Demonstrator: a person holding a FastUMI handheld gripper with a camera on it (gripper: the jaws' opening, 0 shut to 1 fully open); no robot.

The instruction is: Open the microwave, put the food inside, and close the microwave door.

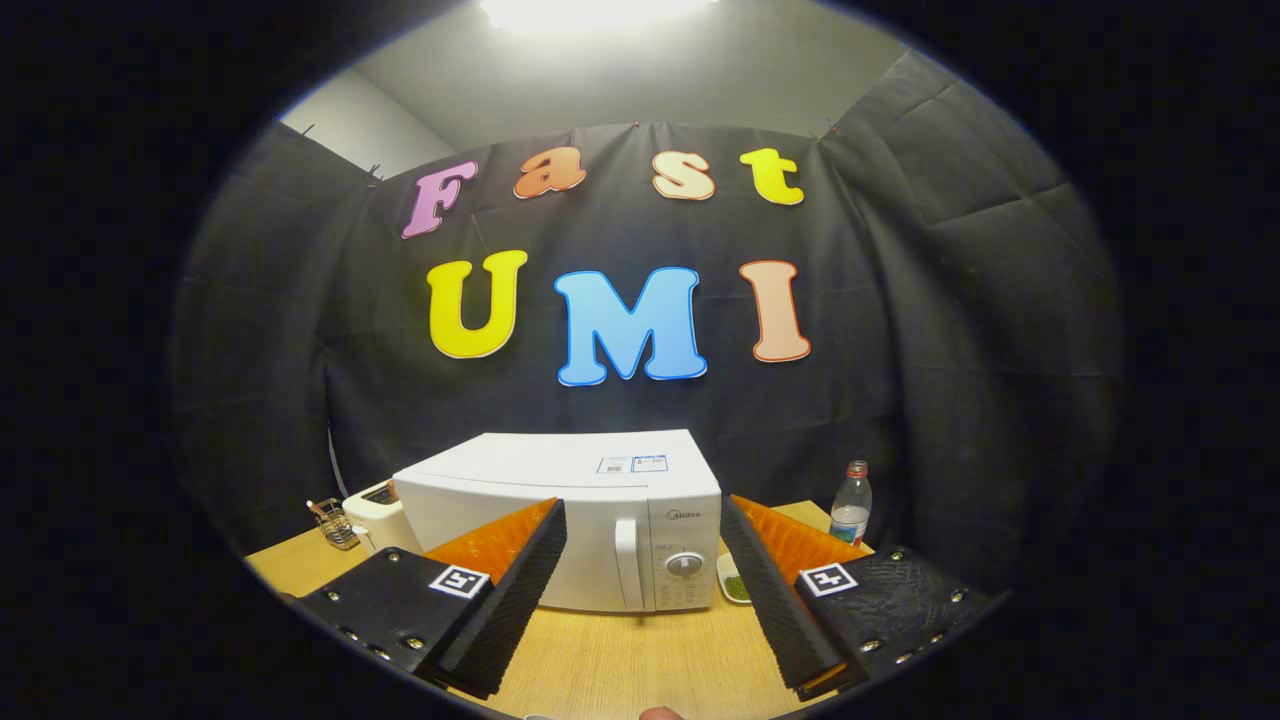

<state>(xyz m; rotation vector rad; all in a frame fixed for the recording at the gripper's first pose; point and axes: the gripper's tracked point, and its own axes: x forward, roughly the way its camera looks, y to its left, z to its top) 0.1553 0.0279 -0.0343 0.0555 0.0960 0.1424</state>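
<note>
1. One gripper (643, 560) is in the gripper view, with its two fingers (520, 585) spread wide apart; they hold nothing and touch nothing.
2. One white microwave (560, 520) stands on the wooden table (620, 660), just ahead of the fingers and a little to the left of the middle between them. Its door is closed.
3. One vertical handle (627, 563) sits on the right side of the door, and one round knob (685, 564) is on the control panel to the right of the handle.
4. One small plate with green food (735, 585) lies on the table just beside the microwave, at its right near corner, close to the inner side of the right finger. The food is outside the microwave.
5. One clear bottle (851, 503) with a red cap stands upright farther away on the right, near the black cloth wall.
6. One white toaster (378, 515) stands at the left of the microwave, touching it or almost so; I cannot tell which.
7. One small wire basket (335, 525) stands to the left of the toaster, near the far left edge of the table.
</note>
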